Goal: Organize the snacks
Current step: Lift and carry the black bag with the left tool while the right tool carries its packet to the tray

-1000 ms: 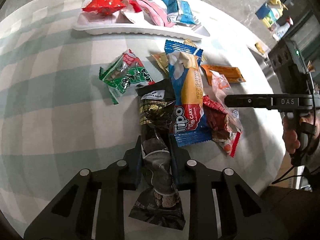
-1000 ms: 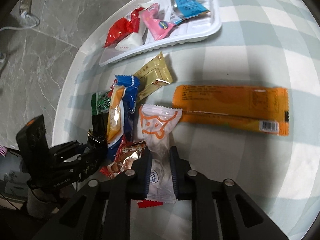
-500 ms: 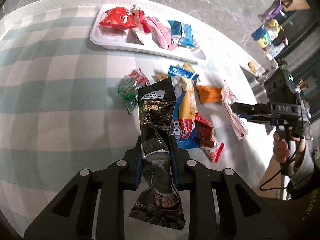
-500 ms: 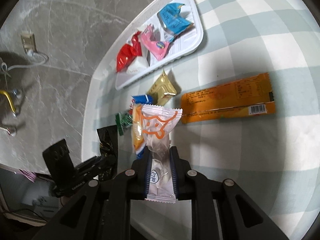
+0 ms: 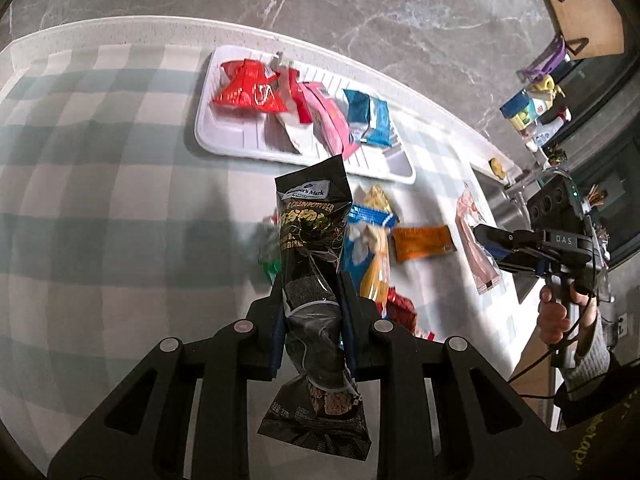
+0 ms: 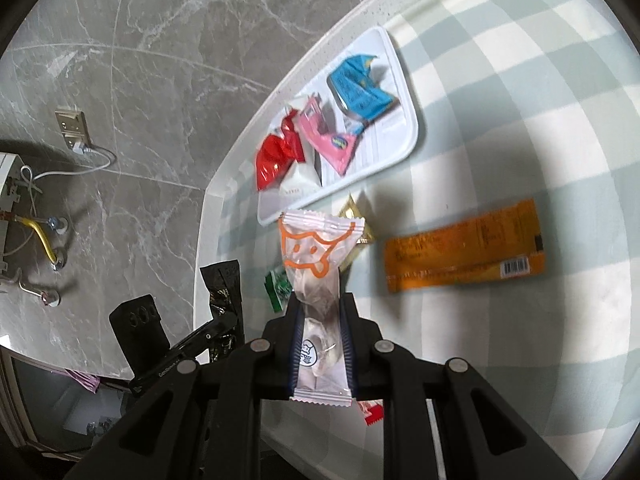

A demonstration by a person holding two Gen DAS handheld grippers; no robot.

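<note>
Left wrist view: the left gripper clamps a black packet reading "Member's Mark"; the right gripper, marked "DAS", clamps a clear orange-printed packet.

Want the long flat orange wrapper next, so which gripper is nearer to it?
Right. The right gripper, holding a clear plastic packet, hangs close beside the orange wrapper; the left gripper, gripping a black foil packet, is across the snack pile.
</note>
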